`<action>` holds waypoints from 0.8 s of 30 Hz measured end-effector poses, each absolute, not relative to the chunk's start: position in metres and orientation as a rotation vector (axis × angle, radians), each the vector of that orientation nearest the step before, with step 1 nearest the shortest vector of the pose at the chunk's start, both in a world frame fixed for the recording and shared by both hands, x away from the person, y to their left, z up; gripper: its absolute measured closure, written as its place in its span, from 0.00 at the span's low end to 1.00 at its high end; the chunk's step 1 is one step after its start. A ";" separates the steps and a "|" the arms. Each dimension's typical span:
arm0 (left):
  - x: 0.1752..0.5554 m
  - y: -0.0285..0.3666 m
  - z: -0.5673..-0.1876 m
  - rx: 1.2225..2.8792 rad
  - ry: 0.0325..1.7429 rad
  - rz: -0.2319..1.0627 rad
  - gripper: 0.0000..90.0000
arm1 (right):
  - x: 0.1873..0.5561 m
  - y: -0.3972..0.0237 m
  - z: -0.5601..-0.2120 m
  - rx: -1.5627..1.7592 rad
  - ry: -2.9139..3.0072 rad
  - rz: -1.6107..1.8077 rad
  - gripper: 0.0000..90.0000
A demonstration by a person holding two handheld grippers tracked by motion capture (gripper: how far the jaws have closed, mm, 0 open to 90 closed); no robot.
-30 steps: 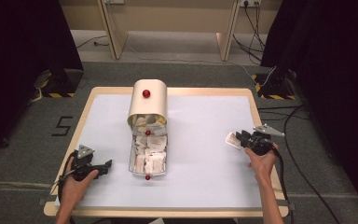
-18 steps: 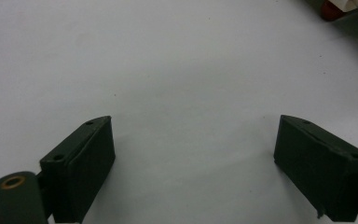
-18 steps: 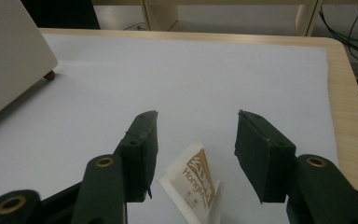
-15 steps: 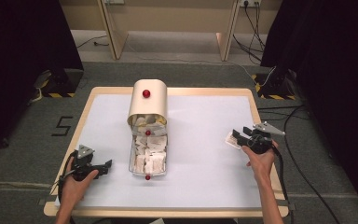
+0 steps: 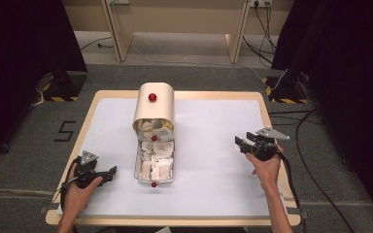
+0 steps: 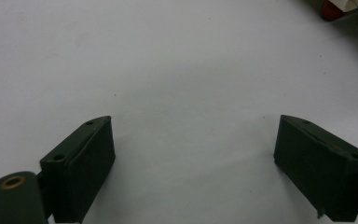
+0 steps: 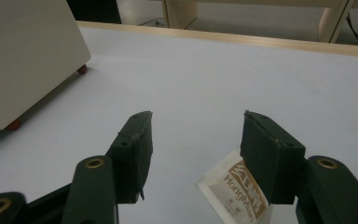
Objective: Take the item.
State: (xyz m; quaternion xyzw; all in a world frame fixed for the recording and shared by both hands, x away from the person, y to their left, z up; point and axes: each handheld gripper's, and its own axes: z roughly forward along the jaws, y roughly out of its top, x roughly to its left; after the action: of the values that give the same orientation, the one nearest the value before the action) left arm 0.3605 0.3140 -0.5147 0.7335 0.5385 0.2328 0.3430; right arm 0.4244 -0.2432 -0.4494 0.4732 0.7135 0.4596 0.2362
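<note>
One sachet (image 7: 235, 192) flat on table (image 7: 223, 88), under right gripper (image 7: 196, 135) jaws, spread wide; left gripper (image 6: 193, 140) wide too.

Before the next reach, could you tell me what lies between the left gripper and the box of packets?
Bare white tabletop separates the left gripper from the box of packets, as the high view shows.

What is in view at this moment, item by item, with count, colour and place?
table: one, white top with wooden rim, centre.
box lid: one, cream with a red knob, tilted at the tray's far end.
tray: one, clear, mid-table, holding many white packets.
packet: one, white with brown print, on the table by the right gripper's jaw.
floor number: one, black, left of the table.
left gripper: one, black, open, near-left.
right gripper: one, black, open, right side.
hands: two, bottom edge.
</note>
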 end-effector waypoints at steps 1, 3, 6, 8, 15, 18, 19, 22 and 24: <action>0.361 0.314 -0.515 1.906 1.400 0.605 0.13 | 0.424 -0.241 -0.449 1.292 1.963 1.265 0.48; 0.361 0.314 -0.515 1.906 1.400 0.605 0.13 | 0.423 -0.238 -0.448 1.282 1.976 1.265 0.48; 0.361 0.314 -0.515 1.905 1.400 0.605 0.13 | 0.421 -0.234 -0.447 1.263 1.991 1.268 0.47; 0.361 0.314 -0.515 1.906 1.401 0.605 0.13 | 0.420 -0.232 -0.446 1.252 1.997 1.275 0.47; 0.360 0.314 -0.515 1.907 1.400 0.606 0.13 | 0.416 -0.226 -0.449 1.242 2.028 1.272 0.46; 0.361 0.314 -0.515 1.905 1.400 0.605 0.13 | 0.414 -0.224 -0.450 1.237 2.037 1.275 0.45; 0.361 0.314 -0.515 1.906 1.400 0.604 0.13 | 0.413 -0.224 -0.450 1.236 2.038 1.276 0.45; 0.361 0.314 -0.515 1.907 1.400 0.605 0.13 | 0.412 -0.224 -0.450 1.233 2.045 1.278 0.44; 0.361 0.314 -0.515 1.905 1.400 0.605 0.13 | 0.410 -0.224 -0.449 1.229 2.049 1.286 0.44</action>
State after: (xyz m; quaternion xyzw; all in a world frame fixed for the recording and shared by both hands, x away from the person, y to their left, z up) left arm 0.3605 0.3139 -0.5147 0.7332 0.5388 0.2329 0.3434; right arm 0.4098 -0.2236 -0.4491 0.4425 0.7379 0.4631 0.2126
